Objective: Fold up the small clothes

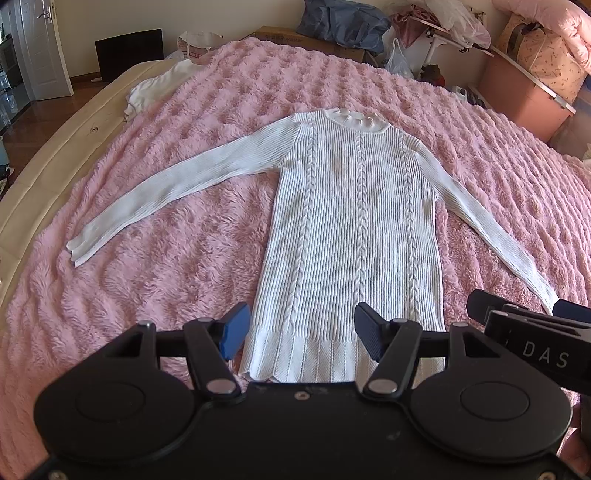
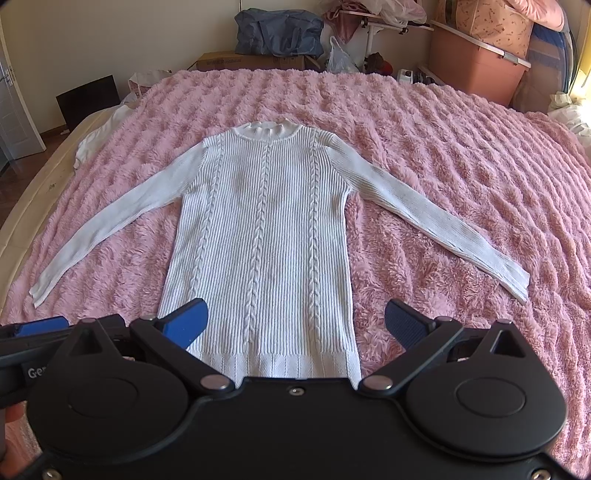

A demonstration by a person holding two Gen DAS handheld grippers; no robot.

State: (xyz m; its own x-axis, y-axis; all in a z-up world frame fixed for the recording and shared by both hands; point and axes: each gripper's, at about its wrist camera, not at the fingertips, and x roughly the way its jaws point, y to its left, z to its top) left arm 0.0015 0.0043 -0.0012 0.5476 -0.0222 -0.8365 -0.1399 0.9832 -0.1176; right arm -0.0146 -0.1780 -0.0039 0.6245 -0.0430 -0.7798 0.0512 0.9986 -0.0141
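With the left gripper (image 1: 301,336) and right gripper (image 2: 295,325) both spread empty above the hem, a shallow pinch on the ribbed white sweater (image 2: 266,229) could snag the fluffy pink blanket (image 2: 461,155) instead.

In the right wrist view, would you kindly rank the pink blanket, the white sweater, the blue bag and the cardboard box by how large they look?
1. Pink blanket
2. White sweater
3. Blue bag and cardboard box: both far off and the box partly hidden, so unranked.

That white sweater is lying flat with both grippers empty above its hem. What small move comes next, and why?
Probably the left gripper should go to the left sleeve to fold it in: the white sweater lies spread flat, unfolded.
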